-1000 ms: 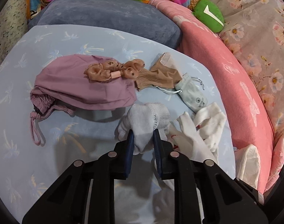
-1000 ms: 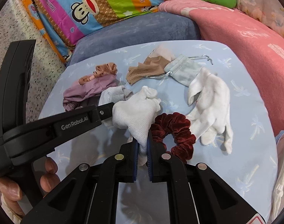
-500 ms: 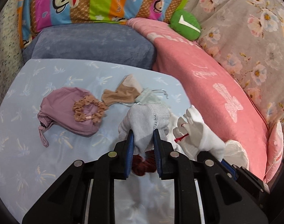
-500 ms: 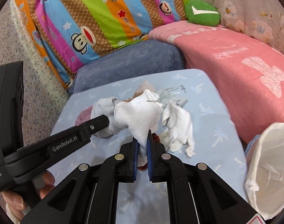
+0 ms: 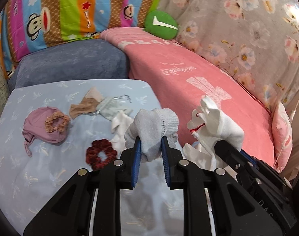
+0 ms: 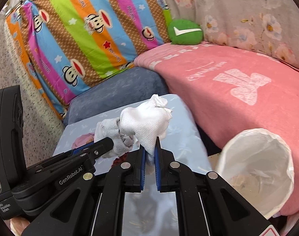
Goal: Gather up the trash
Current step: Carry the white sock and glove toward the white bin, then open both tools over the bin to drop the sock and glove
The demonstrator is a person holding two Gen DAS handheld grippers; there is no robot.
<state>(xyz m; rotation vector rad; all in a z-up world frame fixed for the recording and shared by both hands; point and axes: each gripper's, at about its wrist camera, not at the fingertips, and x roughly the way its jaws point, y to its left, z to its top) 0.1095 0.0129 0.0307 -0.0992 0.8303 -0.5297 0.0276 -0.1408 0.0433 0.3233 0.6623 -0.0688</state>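
Note:
My left gripper (image 5: pixel 149 147) is shut on a grey-white sock (image 5: pixel 153 129) and holds it above the light blue table (image 5: pixel 31 177). My right gripper (image 6: pixel 149 149) is shut on a white glove (image 6: pixel 147 123), also held in the air; the glove shows to the right in the left wrist view (image 5: pixel 216 118). The sock shows left of the glove in the right wrist view (image 6: pixel 112 133). A bin with a white liner (image 6: pixel 257 169) stands low at the right, below the right gripper.
On the table lie a dark red scrunchie (image 5: pixel 101 154), a mauve pouch (image 5: pixel 41 125) with a tan scrunchie (image 5: pixel 56 122) on it, a tan stocking (image 5: pixel 84 106), a pale pouch (image 5: pixel 110 109) and another white glove (image 5: pixel 120 123). A pink-covered sofa (image 5: pixel 188 74) lies to the right.
Both grippers have risen from the table with the sock and the glove and swung right. The lined bin has come into the right wrist view.

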